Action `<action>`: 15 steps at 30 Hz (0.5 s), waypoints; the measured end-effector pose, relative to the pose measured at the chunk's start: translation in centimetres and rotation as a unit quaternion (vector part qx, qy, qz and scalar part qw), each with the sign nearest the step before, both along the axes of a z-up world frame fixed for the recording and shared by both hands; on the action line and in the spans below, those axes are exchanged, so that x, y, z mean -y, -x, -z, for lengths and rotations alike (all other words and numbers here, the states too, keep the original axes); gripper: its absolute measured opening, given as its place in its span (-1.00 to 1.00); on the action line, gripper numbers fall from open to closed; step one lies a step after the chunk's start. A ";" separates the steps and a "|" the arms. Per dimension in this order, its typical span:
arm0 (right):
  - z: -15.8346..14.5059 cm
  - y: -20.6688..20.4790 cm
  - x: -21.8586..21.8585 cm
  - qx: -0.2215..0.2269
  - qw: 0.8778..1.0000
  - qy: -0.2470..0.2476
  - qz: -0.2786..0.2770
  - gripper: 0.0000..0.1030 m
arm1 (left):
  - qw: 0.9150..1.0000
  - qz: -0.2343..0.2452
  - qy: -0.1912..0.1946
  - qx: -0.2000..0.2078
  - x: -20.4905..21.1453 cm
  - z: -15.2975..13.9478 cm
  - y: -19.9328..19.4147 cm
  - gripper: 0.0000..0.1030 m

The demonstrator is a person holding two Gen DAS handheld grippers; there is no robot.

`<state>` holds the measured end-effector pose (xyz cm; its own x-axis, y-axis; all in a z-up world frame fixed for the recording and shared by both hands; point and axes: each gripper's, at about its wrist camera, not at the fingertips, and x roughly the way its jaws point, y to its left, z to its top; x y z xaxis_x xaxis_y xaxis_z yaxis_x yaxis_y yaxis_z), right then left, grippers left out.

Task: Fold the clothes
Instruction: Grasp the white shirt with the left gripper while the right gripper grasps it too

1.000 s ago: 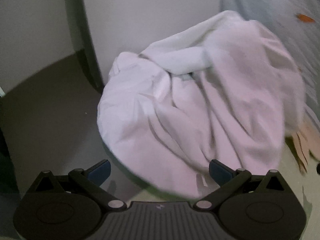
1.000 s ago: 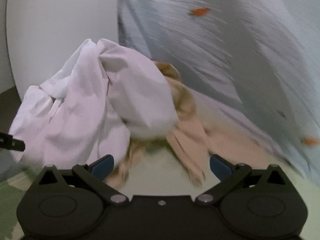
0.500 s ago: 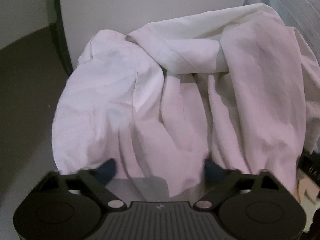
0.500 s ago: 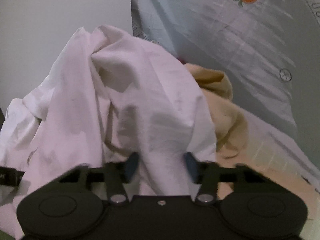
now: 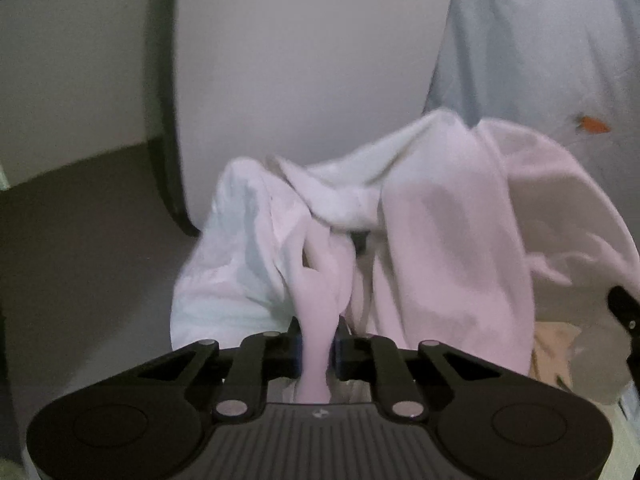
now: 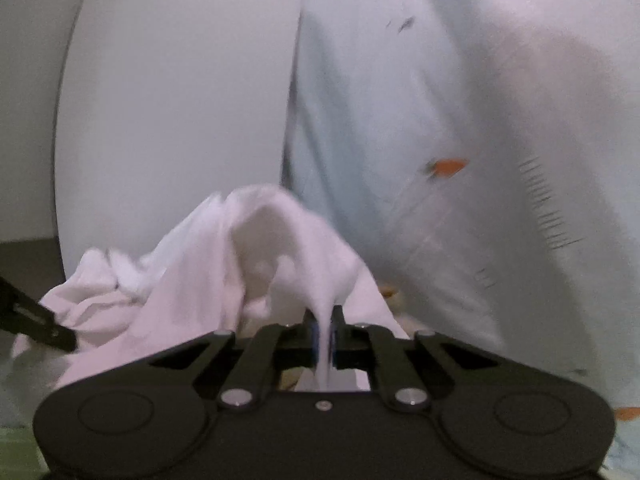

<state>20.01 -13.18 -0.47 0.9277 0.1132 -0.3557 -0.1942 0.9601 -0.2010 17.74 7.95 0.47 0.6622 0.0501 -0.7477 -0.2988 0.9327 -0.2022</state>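
We have the white garment (image 5: 452,240) pinched in both grippers. The left gripper (image 5: 318,346) has just been closing, and its jaws now clamp a thick rope of the cloth that runs up between the blue pads (image 5: 295,350) into the bunched mass ahead. The right gripper (image 6: 325,336) has likewise just been closing; its jaws stand almost together on a thin fold, which rises from them into a peak. The rest of the garment hangs and heaps between the two grippers, crumpled, in front of a white panel (image 5: 300,72) and a pale blue sheet (image 6: 400,100) printed with small orange carrots (image 6: 450,167). In the right view the tip of the left gripper shows at the left edge, against the cloth. A scrap of beige cloth (image 5: 554,350) lies low beside the garment in the left view; blur keeps us from saying whether the two touch. The dark floor (image 5: 80,240) lies to the left.
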 end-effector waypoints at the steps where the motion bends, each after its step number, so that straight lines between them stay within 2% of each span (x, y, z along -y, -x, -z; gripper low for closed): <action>1: -0.6 1.4 0.6 0.012 1.000 0.003 0.009 -0.90 | 1.000 0.004 -0.003 0.007 0.3 -0.8 1.5 -0.73; 6: -3.5 8.9 5.0 0.052 0.997 -0.007 0.064 -0.90 | 0.999 0.036 -0.004 0.038 2.0 -3.8 9.0 -0.79; 10: -4.7 15.8 9.7 0.069 0.991 -0.007 0.117 -0.90 | 0.995 0.092 -0.003 0.047 5.4 -5.0 15.0 -0.81; 13: -4.0 19.8 14.3 0.046 0.984 -0.006 0.171 -0.90 | 0.987 0.156 -0.008 0.028 9.5 -4.0 17.7 -0.80; 15: -2.6 21.0 17.0 0.011 0.977 -0.005 0.212 -0.90 | 0.978 0.209 -0.012 -0.003 13.3 -2.5 19.0 -0.79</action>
